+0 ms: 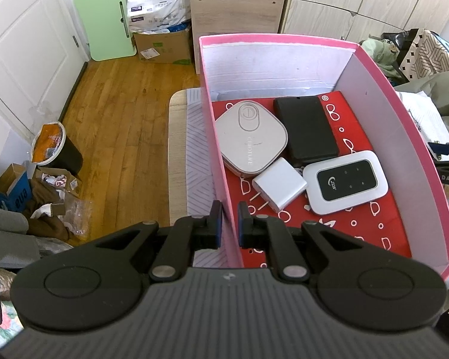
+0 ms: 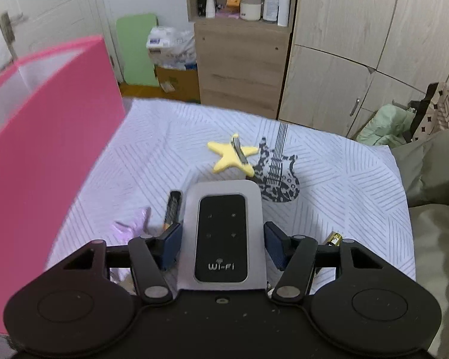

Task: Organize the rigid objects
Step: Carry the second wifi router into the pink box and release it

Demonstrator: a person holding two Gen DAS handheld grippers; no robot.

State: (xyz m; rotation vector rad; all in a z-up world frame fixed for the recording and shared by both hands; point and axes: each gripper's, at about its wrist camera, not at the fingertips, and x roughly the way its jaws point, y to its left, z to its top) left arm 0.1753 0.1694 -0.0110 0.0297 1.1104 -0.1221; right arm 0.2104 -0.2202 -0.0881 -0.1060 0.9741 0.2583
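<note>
My left gripper [image 1: 230,220] is shut on the left wall of the pink box [image 1: 221,161]. Inside the box lie a rounded beige device [image 1: 251,137], a black slab [image 1: 305,130], a white charger cube [image 1: 280,184] and a white Wi-Fi router [image 1: 345,182]. My right gripper [image 2: 223,246] is shut on a second white Wi-Fi router [image 2: 223,233] and holds it above the cloth, to the right of the pink box [image 2: 45,149]. A yellow star [image 2: 232,157], a black battery [image 2: 173,209], a pink star [image 2: 133,224] and a gold battery [image 2: 333,238] lie on the cloth.
The box stands on a white striped cloth [image 2: 344,185] with a guitar print [image 2: 277,170]. A wooden cabinet [image 2: 242,59] and wardrobe [image 2: 359,45] stand behind. On the floor to the left are a bin [image 1: 57,149] and cardboard boxes [image 1: 163,48].
</note>
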